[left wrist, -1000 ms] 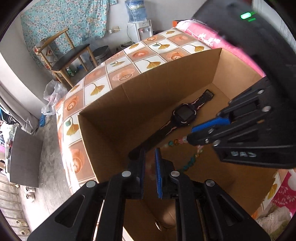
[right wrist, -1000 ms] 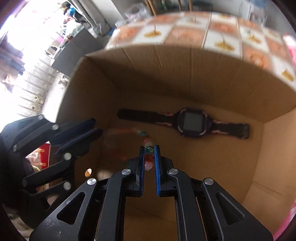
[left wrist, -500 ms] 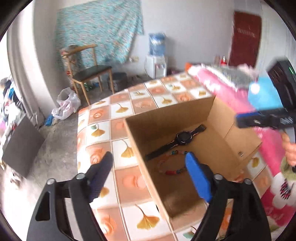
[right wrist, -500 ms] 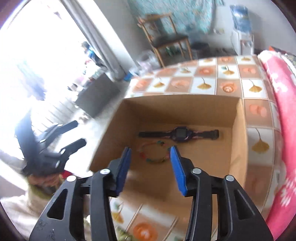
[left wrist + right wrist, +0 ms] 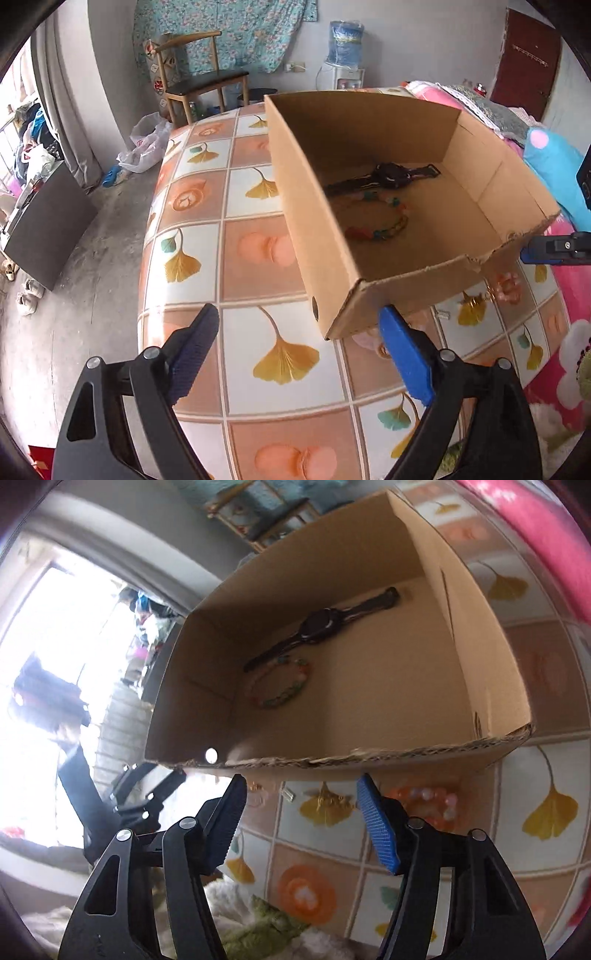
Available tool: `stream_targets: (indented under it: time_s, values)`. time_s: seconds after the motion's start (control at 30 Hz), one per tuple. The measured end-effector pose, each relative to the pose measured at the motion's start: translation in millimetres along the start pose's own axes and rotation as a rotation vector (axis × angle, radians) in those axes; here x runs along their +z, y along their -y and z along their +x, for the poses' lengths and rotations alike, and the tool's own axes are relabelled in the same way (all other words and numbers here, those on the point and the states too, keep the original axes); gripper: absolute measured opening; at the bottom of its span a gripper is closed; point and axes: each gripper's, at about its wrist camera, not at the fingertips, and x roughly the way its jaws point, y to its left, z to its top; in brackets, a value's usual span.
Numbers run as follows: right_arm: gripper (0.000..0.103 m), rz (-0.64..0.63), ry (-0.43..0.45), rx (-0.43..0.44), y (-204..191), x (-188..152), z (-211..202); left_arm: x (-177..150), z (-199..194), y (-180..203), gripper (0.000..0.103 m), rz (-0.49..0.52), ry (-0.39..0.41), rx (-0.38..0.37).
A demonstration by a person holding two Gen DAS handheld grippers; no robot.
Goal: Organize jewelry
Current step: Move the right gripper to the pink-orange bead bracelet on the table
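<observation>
The left claw (image 5: 299, 325) tilts down over the tiled tabletop (image 5: 258, 251) just outside the near corner of the cardboard box (image 5: 317, 236); its jaws are spreading wide, and nothing lies between them. The right claw (image 5: 301, 794) also points down, short of the box's torn near wall, jaws parting to a moderate gap and empty. In the right wrist view the left claw shows at the box's left, blurred against bright window light. On the tabletop just before the box's near wall lie an orange and pink bead bracelet (image 5: 424, 801) and some small gold pieces (image 5: 258, 790). Inside the box, a multicoloured bead bracelet (image 5: 380, 221) rests on the floor, and just beyond it a dark wristwatch (image 5: 388, 177) lies flat, strap stretched out. Past the box stand a wooden chair (image 5: 199, 74) and a water dispenser (image 5: 343, 51) against the wall.
</observation>
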Motion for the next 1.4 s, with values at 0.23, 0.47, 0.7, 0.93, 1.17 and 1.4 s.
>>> stream_targets:
  time_s: [0.23,0.47,0.7,0.93,1.17,1.4]
  values:
    - [0.060,-0.003,0.056,-0.013,-8,-17,-6,2,-7,-6,0.087,-0.053,0.041,-0.013]
    - [0.066,-0.147,0.076,-0.136,-25,-85,-14,-38,-5,25,0.087,0.000,-0.006,-0.032]
    - [0.068,-0.204,0.051,-0.434,-15,-130,13,-73,23,57,0.093,0.053,-0.084,0.019]
    - [0.084,-0.252,0.069,-0.588,-8,-139,29,-76,26,56,0.099,0.008,-0.087,0.004]
    - [0.095,-0.258,0.075,-0.601,-5,-145,30,-76,27,58,0.099,0.005,-0.097,0.013]
    - [0.095,-0.270,0.088,-0.595,0,-155,37,-74,28,57,0.099,0.003,-0.114,0.007]
